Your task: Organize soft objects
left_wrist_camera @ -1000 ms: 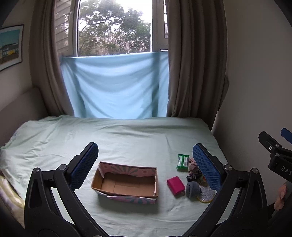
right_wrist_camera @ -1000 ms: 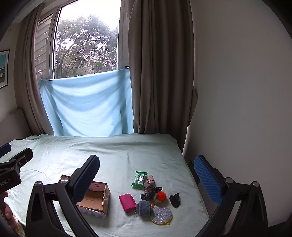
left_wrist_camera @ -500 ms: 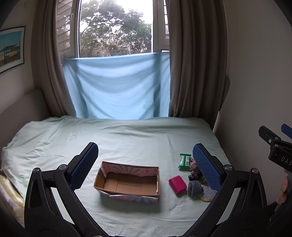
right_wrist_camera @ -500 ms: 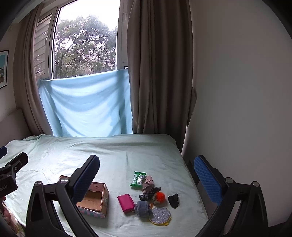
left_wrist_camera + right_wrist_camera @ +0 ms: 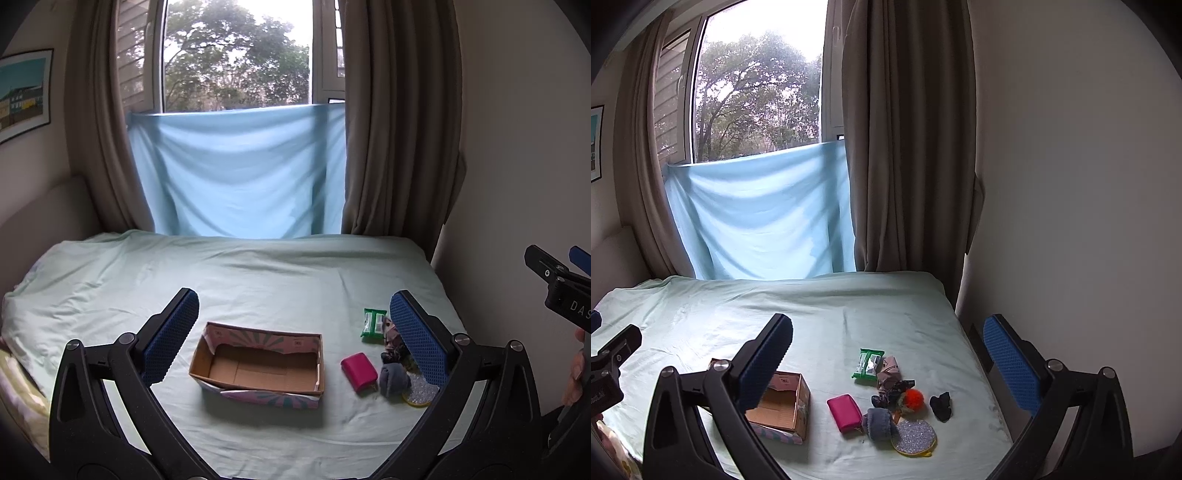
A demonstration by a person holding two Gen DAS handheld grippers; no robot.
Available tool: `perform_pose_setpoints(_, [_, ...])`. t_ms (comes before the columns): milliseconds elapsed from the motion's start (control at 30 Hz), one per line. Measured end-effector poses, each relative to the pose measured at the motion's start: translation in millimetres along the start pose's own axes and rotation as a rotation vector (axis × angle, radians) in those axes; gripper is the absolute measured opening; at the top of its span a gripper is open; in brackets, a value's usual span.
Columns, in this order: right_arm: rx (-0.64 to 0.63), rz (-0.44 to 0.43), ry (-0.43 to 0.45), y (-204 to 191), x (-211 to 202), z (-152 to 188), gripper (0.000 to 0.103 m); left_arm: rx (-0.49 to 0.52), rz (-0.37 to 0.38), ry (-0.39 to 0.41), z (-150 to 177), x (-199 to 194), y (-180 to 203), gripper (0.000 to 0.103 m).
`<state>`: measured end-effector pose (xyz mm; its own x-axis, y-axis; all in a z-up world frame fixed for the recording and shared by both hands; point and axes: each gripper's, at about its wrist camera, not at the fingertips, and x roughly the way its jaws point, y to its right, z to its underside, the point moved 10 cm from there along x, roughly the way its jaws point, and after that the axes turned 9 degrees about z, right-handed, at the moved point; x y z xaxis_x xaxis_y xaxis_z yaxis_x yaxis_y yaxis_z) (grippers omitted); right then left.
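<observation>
An open cardboard box (image 5: 258, 367) (image 5: 783, 408) sits empty on the bed. To its right lies a cluster: a pink pouch (image 5: 359, 370) (image 5: 844, 412), a grey sock roll (image 5: 393, 378) (image 5: 881, 424), a green wipes pack (image 5: 373, 322) (image 5: 868, 363), a patterned cloth (image 5: 888, 373), an orange pom-pom (image 5: 914, 398), a black scrunchie (image 5: 941, 405) and a glittery round purse (image 5: 914, 437). My left gripper (image 5: 295, 332) is open and empty, above the box. My right gripper (image 5: 886, 362) is open and empty, above the cluster.
The bed has a pale green sheet (image 5: 258, 273). A wall (image 5: 1071, 184) runs along the bed's right edge. Brown curtains (image 5: 399, 129) and a blue cloth (image 5: 236, 173) hang at the window behind the bed. A yellowish blanket (image 5: 18, 387) lies at the left edge.
Both grippers have drifted slightly; the box and cluster sit a little lower and further right in the left view. Nothing on the bed has moved.
</observation>
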<state>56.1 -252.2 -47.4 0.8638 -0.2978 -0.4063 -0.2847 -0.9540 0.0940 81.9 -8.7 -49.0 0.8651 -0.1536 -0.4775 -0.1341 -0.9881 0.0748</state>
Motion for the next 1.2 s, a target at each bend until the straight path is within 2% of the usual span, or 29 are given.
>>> perform_pose_setpoints(900, [0.003,-0.005,-0.004,-10.4,10.7,-3.5,0.103,0.001,0.013,-0.015,-0.2,9.2,-12.9,0.103])
perform_pose_setpoints(1033, [0.007,-0.016,-0.014,-16.4,14.6,-3.1,0.103,0.002,0.013,-0.037,3.0,12.5,-17.7,0.103])
perform_pose_setpoints(1200, [0.012,-0.024,-0.040,-22.0,24.2,2.5,0.103,0.022,0.032,-0.115,10.9,32.8,-16.6,0.103])
